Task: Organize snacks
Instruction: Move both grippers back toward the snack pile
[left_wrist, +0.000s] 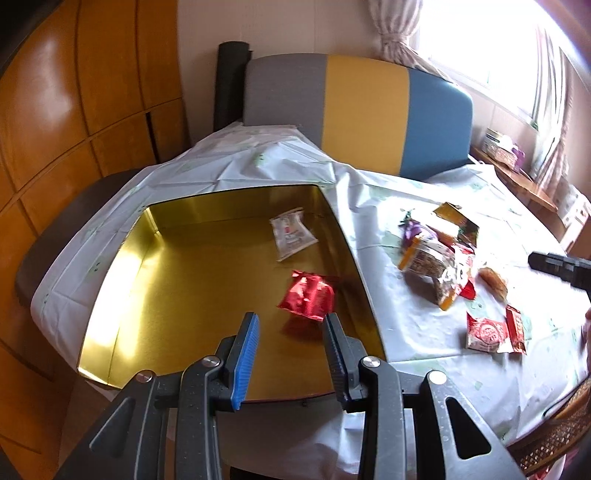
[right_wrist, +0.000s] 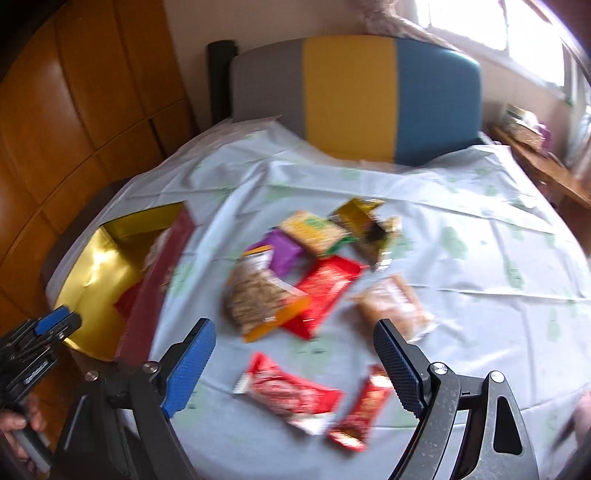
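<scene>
Blur smears the right wrist view, so the snack pile (right_wrist: 295, 273) mid-frame shows only colours, and the gold tin (right_wrist: 92, 258) at left is partly hidden behind its dark red wall. The right gripper (right_wrist: 295, 354) stands wide apart and empty above two red packets (right_wrist: 288, 395) at lower centre. The left gripper (left_wrist: 291, 343) is partly apart, holding nothing, just short of the red packet (left_wrist: 306, 295) lying in the tin beside a white packet (left_wrist: 291, 236).
</scene>
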